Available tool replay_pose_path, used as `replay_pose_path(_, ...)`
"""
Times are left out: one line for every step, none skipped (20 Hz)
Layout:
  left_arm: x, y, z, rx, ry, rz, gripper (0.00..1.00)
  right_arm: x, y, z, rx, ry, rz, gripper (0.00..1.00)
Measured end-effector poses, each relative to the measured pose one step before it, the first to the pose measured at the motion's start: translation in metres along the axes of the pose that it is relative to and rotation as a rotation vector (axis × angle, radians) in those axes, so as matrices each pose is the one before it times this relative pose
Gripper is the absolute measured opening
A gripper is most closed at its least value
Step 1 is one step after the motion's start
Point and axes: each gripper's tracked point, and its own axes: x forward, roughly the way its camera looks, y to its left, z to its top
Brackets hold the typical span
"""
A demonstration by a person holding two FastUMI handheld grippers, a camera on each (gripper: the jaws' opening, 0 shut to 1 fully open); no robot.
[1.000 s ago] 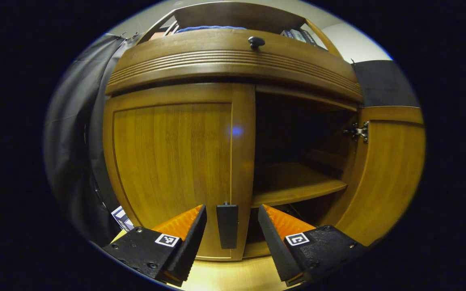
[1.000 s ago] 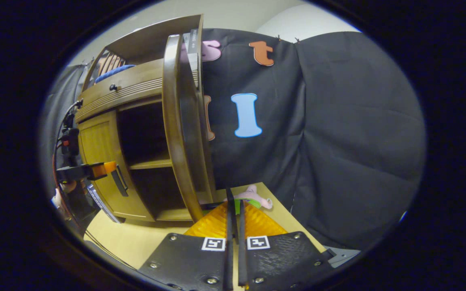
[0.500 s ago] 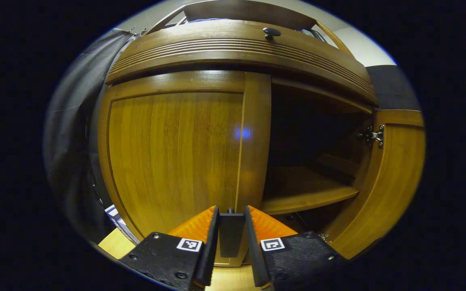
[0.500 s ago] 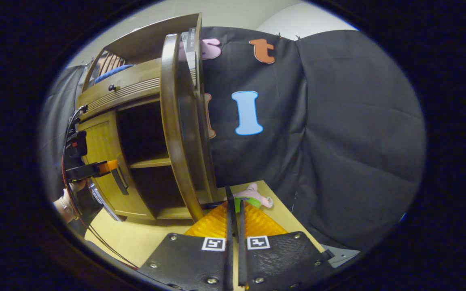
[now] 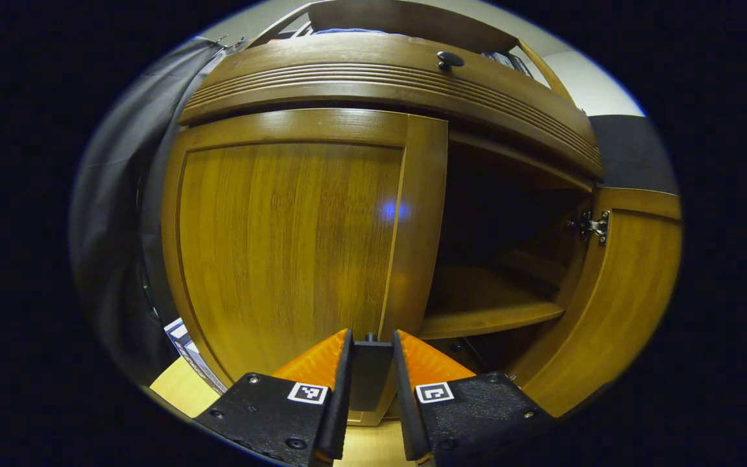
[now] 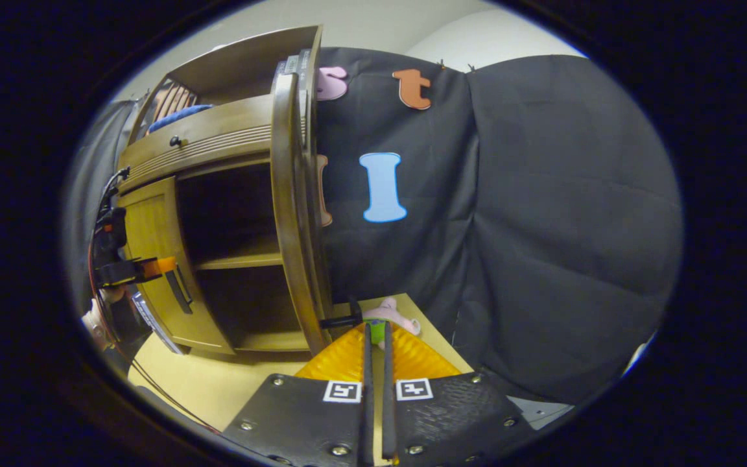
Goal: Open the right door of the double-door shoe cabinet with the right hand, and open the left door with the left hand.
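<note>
Right door (image 6: pixel 296 214) swung wider; cabinet (image 5: pixel 386 78) shelves bare.

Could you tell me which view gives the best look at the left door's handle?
The left gripper view: the left door's handle sits close up between the left gripper fingers. The right gripper view shows it small and far off.

Dim booth, draped in black cloth (image 6: pixel 542 227).
A pale wall (image 6: pixel 373 19) rises behind; the light wooden surface (image 6: pixel 218 383) lies below, softly lit.
</note>
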Motion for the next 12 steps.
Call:
replay_pose_path(-0.00412, 0.00166, -0.00116, -0.00612, 0.00105, -0.00367, 0.35, -0.00114, -0.00104, -0.00004, 0.00271, 0.00006, -0.00460, 0.06)
replay_pose_path(-0.00413, 0.00047, -0.00001, -0.00286, 0.00085, -0.00392, 0.35, -0.00058, -0.00018, -0.00010, 0.00140, 0.00023, -0.00258, 0.05)
replay_pose_path(-0.00444, 0.00037, 0.00002, -0.00113, 0.00032, -0.00416, 0.35, -0.00051, -0.00065, -0.00026, 0.00188, -0.00023, -0.00190, 0.05)
replay_pose_path(-0.00388, 0.00095, -0.00037, -0.00025, 0.00139, -0.00348, 0.35, -0.00026, 0.00040, 0.00116, 0.00223, -0.00111, 0.00021, 0.05)
replay_pose_path(-0.00445, 0.00046, -0.00022, -0.00051, 0.00185, -0.00346, 0.38, 0.00032, -0.00043, 0.00017, 0.00253, -0.00447, 0.00077, 0.05)
replay_pose_path(-0.00486, 0.00080, -0.00030, -0.00157, 0.00220, -0.00345, 0.35, 0.00023, 0.00025, 0.00045, 0.00267, -0.00318, 0.00267, 0.05)
replay_pose_path(-0.00535, 0.00101, -0.00062, -0.00329, 0.00231, -0.00377, 0.38, -0.00011, -0.00032, -0.00135, 0.00322, -0.00321, 0.00356, 0.06)
replay_pose_path(-0.00378, 0.00197, -0.00072, -0.00356, 0.00265, -0.00406, 0.38, 0.00007, 0.00049, -0.00010, 0.00236, -0.00313, 0.00457, 0.06)
replay_pose_path(-0.00475, 0.00002, 0.00009, -0.00288, 0.00215, -0.00399, 0.38, 0.00038, 0.00012, -0.00106, 0.00124, -0.00169, 0.00691, 0.06)
replay_pose_path(-0.00387, 0.00115, -0.00085, -0.00104, 0.00206, -0.00420, 0.38, 0.00038, -0.00007, -0.00093, -0.00103, 0.00024, 0.00531, 0.05)
replay_pose_path(-0.00411, 0.00067, -0.00004, 0.00165, 0.00198, -0.00439, 0.38, 0.00031, 0.00075, 0.00012, -0.00328, 0.00168, 0.00778, 0.05)
replay_pose_path(-0.00357, 0.00103, -0.00088, 0.00280, 0.00118, -0.00442, 0.35, -0.00038, 0.00038, 0.00044, -0.00563, 0.00164, 0.00638, 0.05)
